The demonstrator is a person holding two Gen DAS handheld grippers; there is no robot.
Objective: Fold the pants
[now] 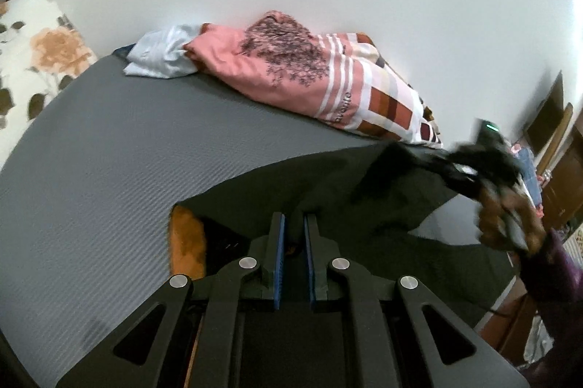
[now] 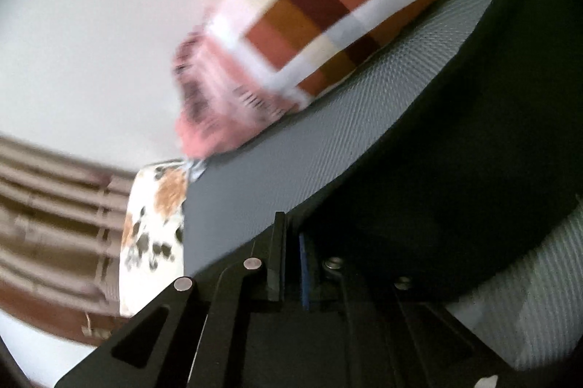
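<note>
Dark pants (image 1: 346, 184) with an orange inner lining (image 1: 187, 242) lie on a grey ribbed mat (image 1: 127, 151). My left gripper (image 1: 294, 220) is shut on the pants' near edge, and the cloth bunches up at its blue pads. At the right of the left wrist view, a hand (image 1: 510, 220) holds my right gripper (image 1: 459, 169), blurred, at a lifted far corner of the pants. The right wrist view is blurred. There my right gripper (image 2: 291, 231) is shut on the pants (image 2: 455, 169), and dark cloth drapes over its right finger.
A pink, checked blanket (image 1: 291, 71) and a pale blue cloth (image 1: 164, 56) lie heaped along the white wall at the mat's far edge. A floral pillow (image 1: 40, 53) sits at the left end. Brown curtains (image 2: 54, 206) hang beyond it. Wooden furniture (image 1: 561, 176) stands at the right.
</note>
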